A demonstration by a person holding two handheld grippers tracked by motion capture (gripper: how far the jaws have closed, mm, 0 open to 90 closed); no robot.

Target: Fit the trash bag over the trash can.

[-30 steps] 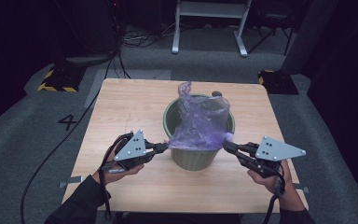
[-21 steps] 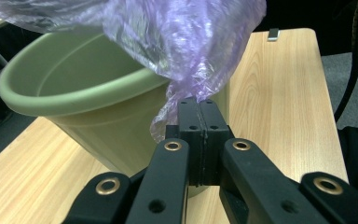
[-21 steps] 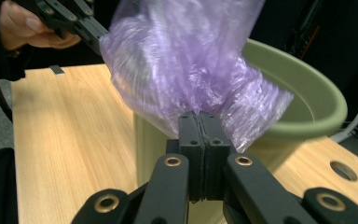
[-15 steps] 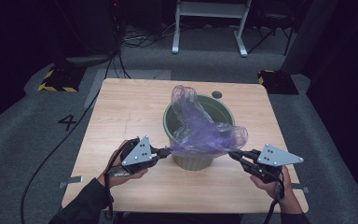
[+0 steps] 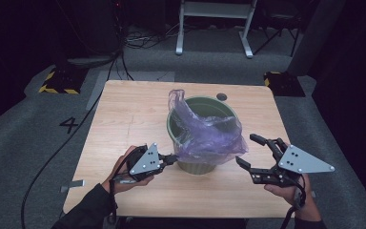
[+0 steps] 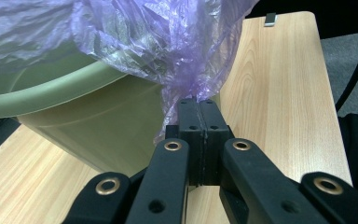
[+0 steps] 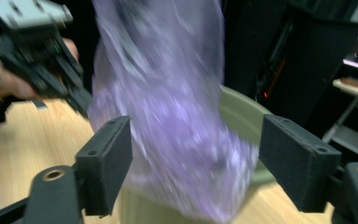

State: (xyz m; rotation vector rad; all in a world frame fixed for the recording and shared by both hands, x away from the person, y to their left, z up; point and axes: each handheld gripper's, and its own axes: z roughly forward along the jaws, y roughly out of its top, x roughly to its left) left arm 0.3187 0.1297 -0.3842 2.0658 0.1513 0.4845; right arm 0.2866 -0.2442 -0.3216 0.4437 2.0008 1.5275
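Your left gripper [image 6: 197,105] pinches the thin, limp, slippery purple bag [image 5: 205,136] at the green bin [image 5: 202,166]; your wide-open right gripper [image 5: 252,151] should grab its loose hem.

The high view is looking forward and down from above the person's side, taking in the whole counter [image 5: 124,124] from well back. The left gripper view is sitting very close to the bin [image 6: 74,116] and bag [image 6: 168,42], facing along the counter. The right gripper view is facing back across the same bin [image 7: 242,116] and bag [image 7: 168,93], also catching the left gripper [image 7: 81,105] beyond.
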